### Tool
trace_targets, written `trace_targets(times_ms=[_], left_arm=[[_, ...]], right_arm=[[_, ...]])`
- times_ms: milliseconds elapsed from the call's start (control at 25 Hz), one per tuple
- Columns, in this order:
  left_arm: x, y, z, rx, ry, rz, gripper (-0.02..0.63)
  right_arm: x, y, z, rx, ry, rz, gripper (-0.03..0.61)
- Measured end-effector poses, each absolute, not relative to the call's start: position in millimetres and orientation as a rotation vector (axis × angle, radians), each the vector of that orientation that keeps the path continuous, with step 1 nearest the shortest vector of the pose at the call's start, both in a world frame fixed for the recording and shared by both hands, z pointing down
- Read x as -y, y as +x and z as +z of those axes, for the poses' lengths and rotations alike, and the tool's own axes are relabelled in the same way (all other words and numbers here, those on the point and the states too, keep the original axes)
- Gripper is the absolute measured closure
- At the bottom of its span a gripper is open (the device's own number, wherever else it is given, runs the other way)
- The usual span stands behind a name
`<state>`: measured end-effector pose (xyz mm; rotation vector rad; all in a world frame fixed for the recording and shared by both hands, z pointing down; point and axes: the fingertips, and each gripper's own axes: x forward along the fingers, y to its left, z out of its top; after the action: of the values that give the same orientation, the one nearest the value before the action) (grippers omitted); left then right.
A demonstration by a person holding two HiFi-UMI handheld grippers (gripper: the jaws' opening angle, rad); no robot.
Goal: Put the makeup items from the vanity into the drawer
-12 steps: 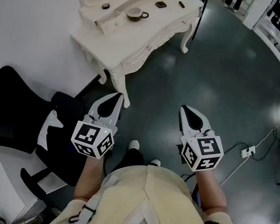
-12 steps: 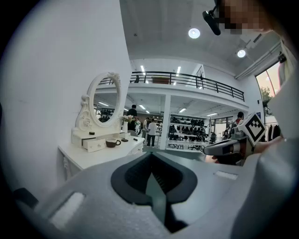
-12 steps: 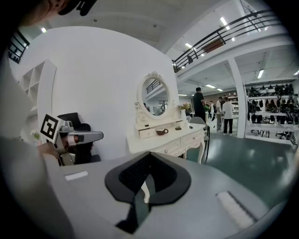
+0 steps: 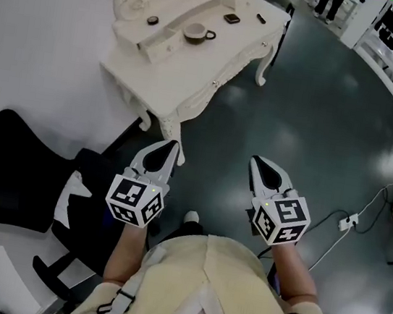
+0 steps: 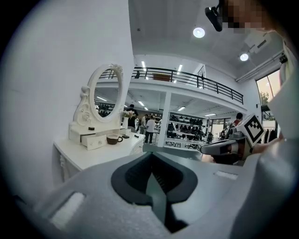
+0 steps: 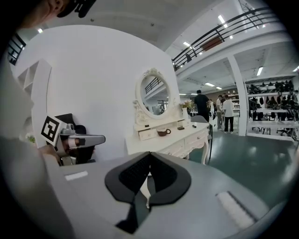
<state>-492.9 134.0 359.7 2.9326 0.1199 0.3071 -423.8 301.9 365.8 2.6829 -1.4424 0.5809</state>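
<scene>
A black chair point(image 4: 5, 161) is seen to the left of the left gripper point(image 4: 170, 149), near it. That gripper's jaws are pressed together, and nothing is held between them. Ahead of those jaws and well apart from them, a white vanity point(image 4: 194, 72) is set against the wall, with an oval mirror point(image 5: 103, 93) raised at its back. A small drawer point(image 4: 154, 41) is pulled out of the low shelf under the mirror. A small round dark item point(image 4: 152, 20) is placed on that shelf, and a cup point(image 4: 196, 32) is set just beside the drawer. Further right, a flat dark item point(image 4: 232, 18) and a slim dark one point(image 4: 261, 18) are laid on the tabletop. All are well apart from both grippers. The right gripper point(image 4: 256, 161) is held beside the left one, its jaws likewise closed on nothing. The vanity is seen ahead of them and to their left. To the right of these jaws, a white cable with a socket strip point(image 4: 349, 220) is laid on the dark floor point(image 4: 320, 112).
</scene>
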Motion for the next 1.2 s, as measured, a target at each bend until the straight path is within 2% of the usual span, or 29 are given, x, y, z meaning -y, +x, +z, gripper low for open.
trace_targets(times_ms=[360, 440, 560, 920, 1200], left_arm=[[-94, -479, 369, -0.157, 2.948, 0.348, 0.615], [-88, -472, 370, -0.16, 2.938, 0.342, 0.614], [-86, -461, 369, -0.172, 2.933, 0.336, 0.584], [-51, -407, 368, -0.041, 2.934, 0.327, 0.54], [-30, -342, 372, 0.097, 2.971, 0.396, 0.48]], right_arm=[[-248, -420, 372, 1.504, 2.684, 0.593, 0.574], [-241, -417, 371, 1.51, 2.686, 0.587, 0.555], [-239, -404, 371, 1.496, 2.695, 0.584, 0.546], [-211, -330, 375, 1.563, 2.655, 0.571, 0.492], [-191, -254, 376, 1.634, 2.566, 0.567, 0.463]])
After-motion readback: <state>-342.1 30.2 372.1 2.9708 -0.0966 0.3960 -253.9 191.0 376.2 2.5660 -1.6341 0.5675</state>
